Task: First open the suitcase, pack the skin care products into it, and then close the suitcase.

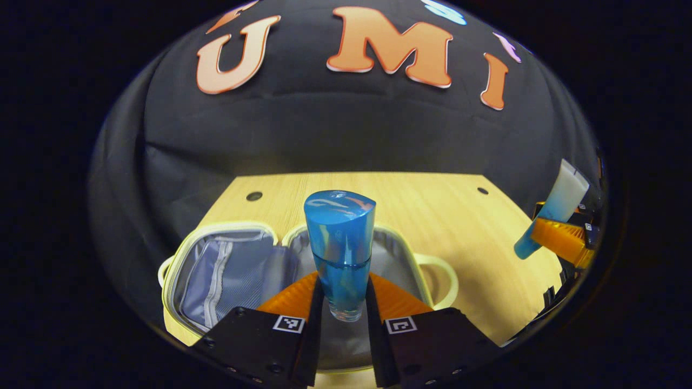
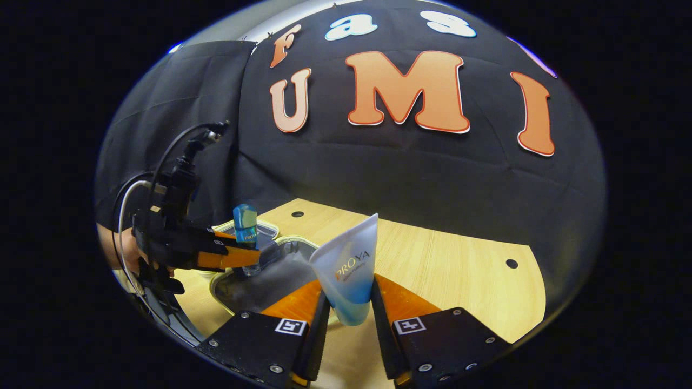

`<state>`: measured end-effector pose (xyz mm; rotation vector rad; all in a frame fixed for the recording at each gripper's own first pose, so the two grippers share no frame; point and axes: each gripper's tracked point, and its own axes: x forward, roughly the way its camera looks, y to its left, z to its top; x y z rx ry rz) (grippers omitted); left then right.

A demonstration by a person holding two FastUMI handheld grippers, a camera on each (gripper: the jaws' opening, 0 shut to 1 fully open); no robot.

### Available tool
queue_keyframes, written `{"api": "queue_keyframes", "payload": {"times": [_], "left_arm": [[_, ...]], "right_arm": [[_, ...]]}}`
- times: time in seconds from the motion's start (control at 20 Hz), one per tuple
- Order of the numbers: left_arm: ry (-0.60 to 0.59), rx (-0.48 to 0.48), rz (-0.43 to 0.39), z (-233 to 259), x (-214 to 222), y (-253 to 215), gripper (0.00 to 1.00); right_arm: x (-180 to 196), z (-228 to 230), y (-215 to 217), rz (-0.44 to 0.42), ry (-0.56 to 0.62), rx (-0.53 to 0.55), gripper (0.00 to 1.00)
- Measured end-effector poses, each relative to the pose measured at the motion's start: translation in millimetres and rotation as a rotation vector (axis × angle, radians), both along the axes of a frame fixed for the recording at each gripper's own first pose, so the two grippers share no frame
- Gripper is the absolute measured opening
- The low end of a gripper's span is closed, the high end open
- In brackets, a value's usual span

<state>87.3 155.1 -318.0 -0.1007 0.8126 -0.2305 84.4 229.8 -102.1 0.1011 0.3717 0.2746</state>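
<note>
In the left gripper view, the left gripper (image 1: 344,297) sits at the bottom centre of the frame with both fingers pressed against the lower part of a blue bottle (image 1: 340,251), which stands upright between them, its slanted cap towards the middle of the frame. Behind and below the bottle, the suitcase (image 1: 227,270) lies open flat on the wooden table (image 1: 432,216), one half with a zipped mesh pocket at lower left, the other half directly behind the bottle, a pale handle loop sticking out to the right. At the right edge of that same view the right gripper (image 1: 559,237) shows, farther off, pinching a tube (image 1: 554,213) that tilts, white end up and blue end down. In the right gripper view, the right gripper (image 2: 350,305) is at the bottom centre, its fingers squeezed onto the blue capped end of the tube (image 2: 348,267), whose flat white end fans upwards. At the left of this frame a hand (image 2: 116,248) holds the left gripper (image 2: 246,258), with cables looping above it, clamping the bottle (image 2: 245,227) over the open suitcase (image 2: 270,270). Neither product touches the suitcase lining as far as I can see.
</note>
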Motion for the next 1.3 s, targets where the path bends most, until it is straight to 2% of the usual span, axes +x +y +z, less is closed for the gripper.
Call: {"api": "queue_keyframes", "payload": {"times": [0.15,0.4,0.7,0.9,1.05,1.2,1.3], "left_arm": [[0.153,-0.011,-0.063,-42,-9,8,0.39],[0.307,-0.004,-0.157,-74,-18,12,0.4],[0.488,-0.002,-0.157,-108,-20,3,0.41],[0.545,-0.006,-0.134,-123,-21,-3,0.4],[0.529,-0.012,-0.128,-123,-18,-2,0.42],[0.472,-0.078,-0.142,-112,-15,-8,0.47],[0.424,-0.107,-0.151,-100,-14,-8,0.56]], "right_arm": [[7,-7,20,-0.003,0.031,0.013,0.45],[15,-25,49,-0.013,0.093,0.017,0.45],[24,-50,80,-0.016,0.192,0.048,0.45],[28,-61,89,-0.017,0.247,0.078,0.45],[34,-69,97,-0.014,0.282,0.096,0.45],[38,-77,109,-0.003,0.317,0.117,0.45],[41,-80,115,0.003,0.337,0.136,0.45]]}}
